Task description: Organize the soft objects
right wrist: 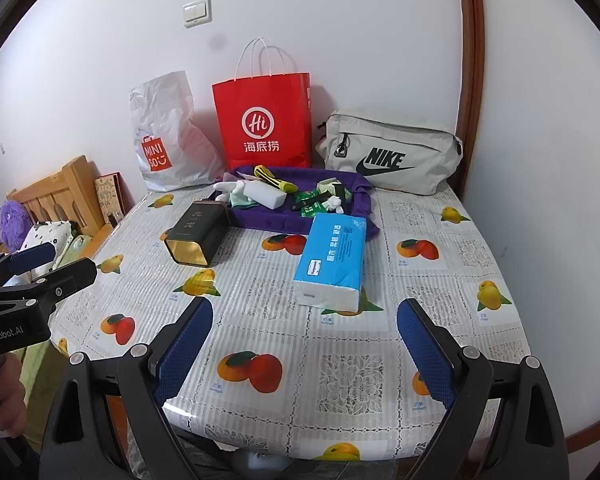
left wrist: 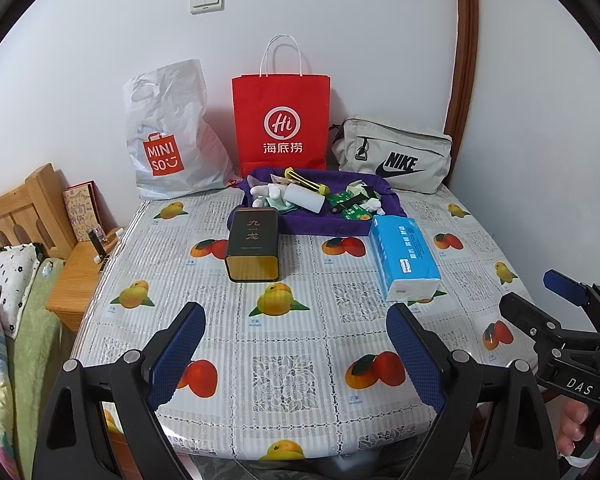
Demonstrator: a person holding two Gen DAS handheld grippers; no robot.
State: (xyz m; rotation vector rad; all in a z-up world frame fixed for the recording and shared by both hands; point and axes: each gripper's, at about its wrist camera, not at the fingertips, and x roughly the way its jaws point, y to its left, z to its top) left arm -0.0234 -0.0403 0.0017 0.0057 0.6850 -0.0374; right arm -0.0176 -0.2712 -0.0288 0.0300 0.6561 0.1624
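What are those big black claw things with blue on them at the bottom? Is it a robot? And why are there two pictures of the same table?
It is not a robot. A person holds one hand-held gripper in each hand, like big tongs with blue pads. Each has a small camera looking forward along its fingers, so you get two pictures of one table. One picture looks out over the left hand-held gripper, the other over the right hand-held gripper. Both are open and hold nothing.

On the fruit-patterned tablecloth lie a dark tin on its side and a blue tissue pack. Behind them is a purple tray full of small things. At the wall stand a white Miniso bag, a red paper bag and a grey Nike pouch.
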